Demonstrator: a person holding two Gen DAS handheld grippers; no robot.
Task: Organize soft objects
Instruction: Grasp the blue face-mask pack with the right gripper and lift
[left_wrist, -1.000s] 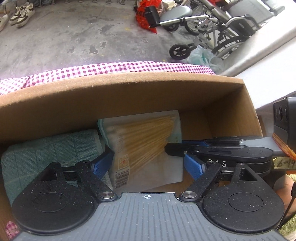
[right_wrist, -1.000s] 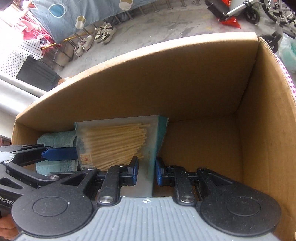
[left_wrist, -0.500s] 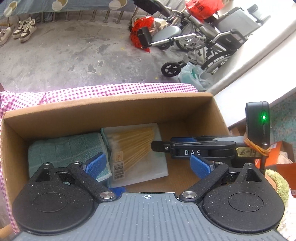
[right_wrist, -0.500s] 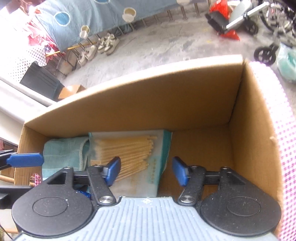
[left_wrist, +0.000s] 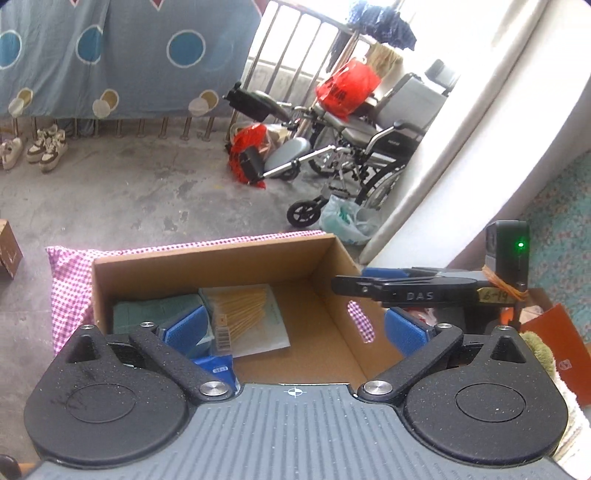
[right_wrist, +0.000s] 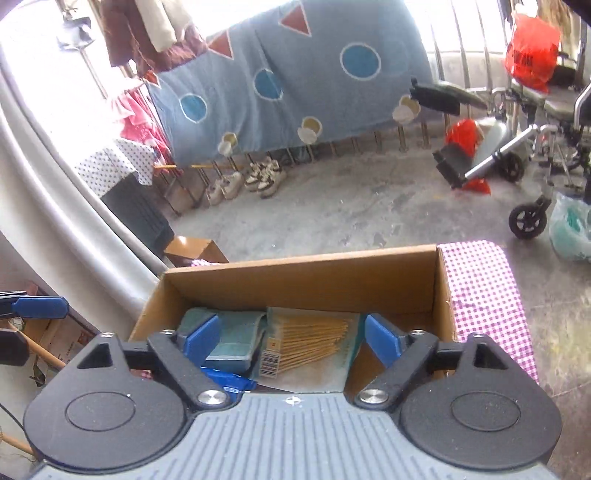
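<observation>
A cardboard box (left_wrist: 207, 266) sits open on a pink checked cloth (left_wrist: 68, 288), and everything else is placed against it. Inside the box, at its left end, lies a folded green towel (left_wrist: 147, 314). Just beside the towel, toward the middle of the box, lies a clear bag of cotton swabs (left_wrist: 255, 317), flat on the floor of the box with its barcode label facing up. A small blue packet (left_wrist: 218, 365) lies at the near wall of the box, below the towel and touching the bag's corner. The right half of the box floor is bare cardboard.

The left gripper (left_wrist: 295, 328) hangs above the box's near side, tilted down at it; its jaws are opening and stand wide, with nothing between the blue pads (left_wrist: 184, 328). The right gripper (right_wrist: 291, 339) hangs above the same near side, also tilted down, its jaws opening wide and empty (the bag shows below the gap, down in the box, untouched by either pad). From the left wrist view the right gripper (left_wrist: 402, 286) shows side-on over the box's right wall.

Beyond the box's far wall is a concrete floor (right_wrist: 332, 206), with a wheelchair (left_wrist: 369, 147) off to the far right and shoes (right_wrist: 258, 177) by a hanging blue blanket (right_wrist: 295, 74)
</observation>
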